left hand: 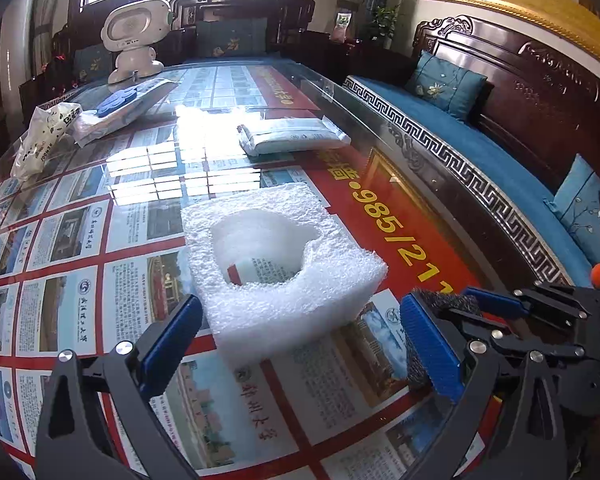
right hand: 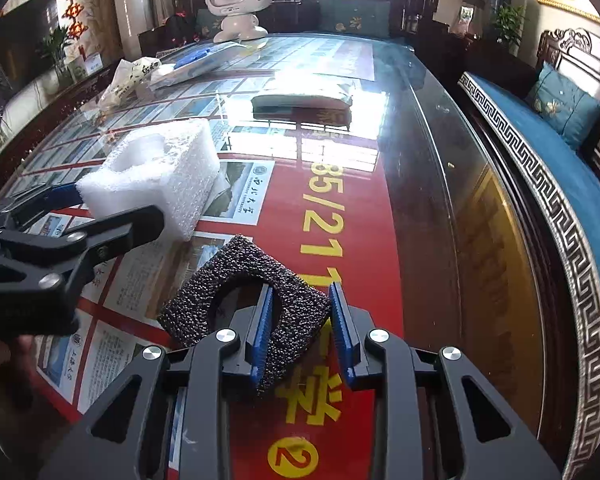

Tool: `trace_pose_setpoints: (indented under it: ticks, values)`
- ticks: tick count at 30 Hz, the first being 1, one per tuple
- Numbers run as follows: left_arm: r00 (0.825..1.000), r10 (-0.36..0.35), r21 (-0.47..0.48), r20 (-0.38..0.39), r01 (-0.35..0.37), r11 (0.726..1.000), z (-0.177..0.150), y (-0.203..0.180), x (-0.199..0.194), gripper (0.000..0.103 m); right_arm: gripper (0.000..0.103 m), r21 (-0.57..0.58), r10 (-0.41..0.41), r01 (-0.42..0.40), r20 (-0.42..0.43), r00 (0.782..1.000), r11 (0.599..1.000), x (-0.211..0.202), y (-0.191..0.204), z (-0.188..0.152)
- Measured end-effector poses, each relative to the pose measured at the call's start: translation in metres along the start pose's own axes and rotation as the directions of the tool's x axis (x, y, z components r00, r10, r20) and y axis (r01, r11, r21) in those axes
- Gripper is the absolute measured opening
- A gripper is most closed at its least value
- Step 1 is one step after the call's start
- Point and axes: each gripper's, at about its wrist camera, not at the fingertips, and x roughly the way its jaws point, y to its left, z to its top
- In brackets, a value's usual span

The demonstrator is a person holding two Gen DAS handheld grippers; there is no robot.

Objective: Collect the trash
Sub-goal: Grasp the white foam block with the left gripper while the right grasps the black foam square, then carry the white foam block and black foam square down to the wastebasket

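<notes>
A white foam block [left hand: 276, 264] with a round hollow lies on the glass table [left hand: 404, 168]. My left gripper [left hand: 300, 344] stands open around its near end, both blue pads clear of its sides. In the right wrist view the same block [right hand: 156, 168] sits between the left gripper's [right hand: 96, 208] fingers. To its right lies a black foam frame [right hand: 296, 304] with a hole in the middle. My right gripper [right hand: 302, 332] is shut on the frame's right side, one pad inside the hole and one outside. The left wrist view shows that black frame [left hand: 444, 302] partly hidden behind my own finger.
Farther back on the table lie a tissue pack [left hand: 292, 136], a wipes pack with a blue lid [left hand: 124, 100], a crumpled white bag [left hand: 44, 140] and a white robot toy [left hand: 134, 40]. A wooden sofa with blue cushions [left hand: 444, 84] runs along the table's right edge.
</notes>
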Motion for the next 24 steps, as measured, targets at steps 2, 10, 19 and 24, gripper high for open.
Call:
trace_pose_setpoints:
  ticks: [2, 10, 19, 24]
  values:
    - [1.000, 0.017, -0.010, -0.004, -0.017, 1.000, 0.002, -0.003, 0.004, 0.099, 0.027, 0.000, 0.006, -0.006, 0.001, 1.000, 1.000, -0.002, -0.002, -0.002]
    - [0.997, 0.069, -0.087, -0.028, -0.071, 0.994, 0.009, 0.001, 0.018, 0.090, 0.027, 0.000, 0.020, -0.020, 0.004, 1.000, 1.000, -0.004, -0.003, -0.005]
    - [0.999, 0.051, -0.084, -0.006, -0.051, 0.995, -0.001, 0.000, -0.004, 0.088, 0.027, 0.016, 0.042, -0.043, 0.019, 0.999, 0.999, -0.017, -0.003, -0.009]
    - [0.999, 0.035, -0.063, 0.034, -0.033, 0.997, -0.014, -0.003, -0.042, 0.088, 0.027, 0.017, 0.042, -0.043, 0.049, 0.998, 0.999, -0.047, 0.006, -0.022]
